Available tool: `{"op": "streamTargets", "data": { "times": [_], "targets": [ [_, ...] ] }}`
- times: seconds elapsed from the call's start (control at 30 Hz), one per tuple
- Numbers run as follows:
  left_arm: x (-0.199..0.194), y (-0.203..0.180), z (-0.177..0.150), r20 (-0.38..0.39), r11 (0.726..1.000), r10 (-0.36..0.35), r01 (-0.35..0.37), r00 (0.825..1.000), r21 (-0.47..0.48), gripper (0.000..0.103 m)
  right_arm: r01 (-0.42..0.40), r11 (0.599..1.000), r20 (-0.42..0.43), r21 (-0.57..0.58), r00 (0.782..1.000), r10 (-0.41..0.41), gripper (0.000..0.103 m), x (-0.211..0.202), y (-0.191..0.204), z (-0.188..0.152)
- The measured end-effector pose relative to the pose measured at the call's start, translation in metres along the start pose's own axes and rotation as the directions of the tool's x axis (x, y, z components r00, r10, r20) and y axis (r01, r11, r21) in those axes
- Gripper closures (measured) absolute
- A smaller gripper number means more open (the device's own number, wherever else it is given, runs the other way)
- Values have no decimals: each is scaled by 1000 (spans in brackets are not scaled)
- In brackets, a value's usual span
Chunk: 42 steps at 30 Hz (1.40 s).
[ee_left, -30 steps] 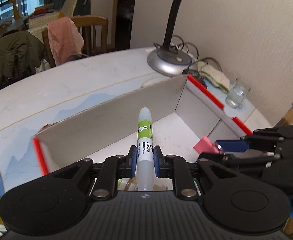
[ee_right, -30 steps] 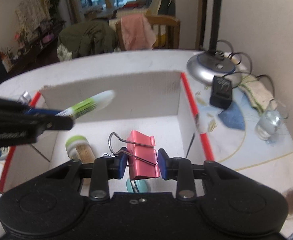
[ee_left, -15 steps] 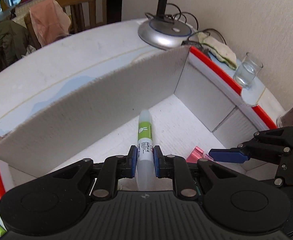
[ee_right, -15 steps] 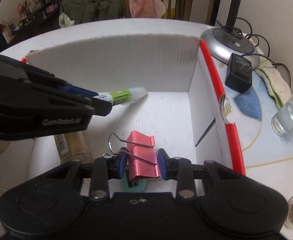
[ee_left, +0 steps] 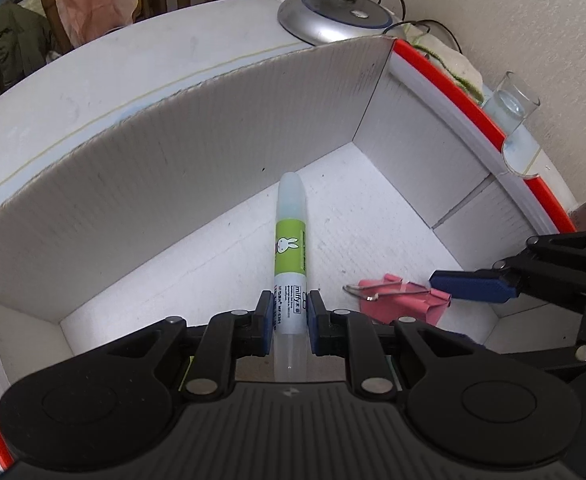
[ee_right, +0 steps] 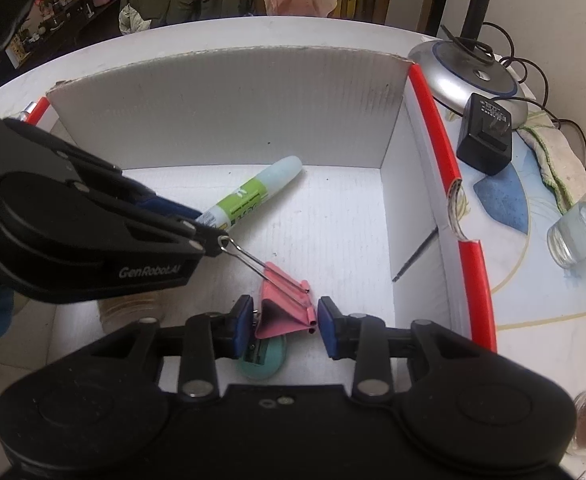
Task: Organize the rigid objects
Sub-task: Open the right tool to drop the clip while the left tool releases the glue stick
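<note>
Lower now, deep inside the white box (ee_left: pixel 197 152) instead of above its rim: left gripper (ee_left: pixel 289 320) with the glue pen (ee_left: pixel 291 256), tip close to the box floor. Right gripper (ee_right: pixel 283 326) jaws spread apart, pink binder clip (ee_right: pixel 289 312) released, tilted, resting loose between them.

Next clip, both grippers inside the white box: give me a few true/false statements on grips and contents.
1. The left gripper is shut on the glue pen. True.
2. The right gripper clamps the pink binder clip. False: its jaws stand open, the clip loose between them.
3. A teal pencil sharpener lies in the cardboard box. True.
4. The drinking glass stands inside the box. False: it stands outside, on the table.
</note>
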<state>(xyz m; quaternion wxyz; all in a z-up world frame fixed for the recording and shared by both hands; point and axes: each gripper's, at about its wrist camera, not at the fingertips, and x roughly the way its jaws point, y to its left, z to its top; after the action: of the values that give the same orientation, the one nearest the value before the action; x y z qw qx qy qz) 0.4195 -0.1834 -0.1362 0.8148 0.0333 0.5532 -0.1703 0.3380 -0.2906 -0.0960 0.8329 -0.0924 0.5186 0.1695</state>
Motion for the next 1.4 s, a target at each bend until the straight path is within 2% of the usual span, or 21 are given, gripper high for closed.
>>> {"op": "streamTargets", "data": {
  "times": [0.27, 0.6, 0.9, 1.27, 1.3, 1.4],
  "targets": [
    [-15, 3, -7, 14, 1000, -10, 11, 1000, -20, 86, -22, 1000, 52, 17, 998, 21, 55, -13, -3, -8],
    [-60, 7, -27, 120, 999, -15, 20, 993, -41, 86, -38, 999, 151, 35, 988, 33, 49, -46, -2, -15],
    [-110, 2, -51, 231, 999, -16, 26, 973, -41, 86, -48, 997, 228, 53, 973, 35, 44, -76, 7, -26],
    [-162, 8, -96, 349, 997, -10, 34, 937, -64, 85, -55, 997, 327, 52, 944, 35, 33, -117, 27, -45],
    [-167, 10, -101, 358, 997, -6, 33, 934, -68, 84, -58, 997, 337, 52, 941, 37, 32, -122, 29, -48],
    [-181, 14, -118, 389, 996, 3, 30, 921, -79, 68, -70, 996, 375, 52, 926, 46, 28, -135, 37, -56]
  ]
}}
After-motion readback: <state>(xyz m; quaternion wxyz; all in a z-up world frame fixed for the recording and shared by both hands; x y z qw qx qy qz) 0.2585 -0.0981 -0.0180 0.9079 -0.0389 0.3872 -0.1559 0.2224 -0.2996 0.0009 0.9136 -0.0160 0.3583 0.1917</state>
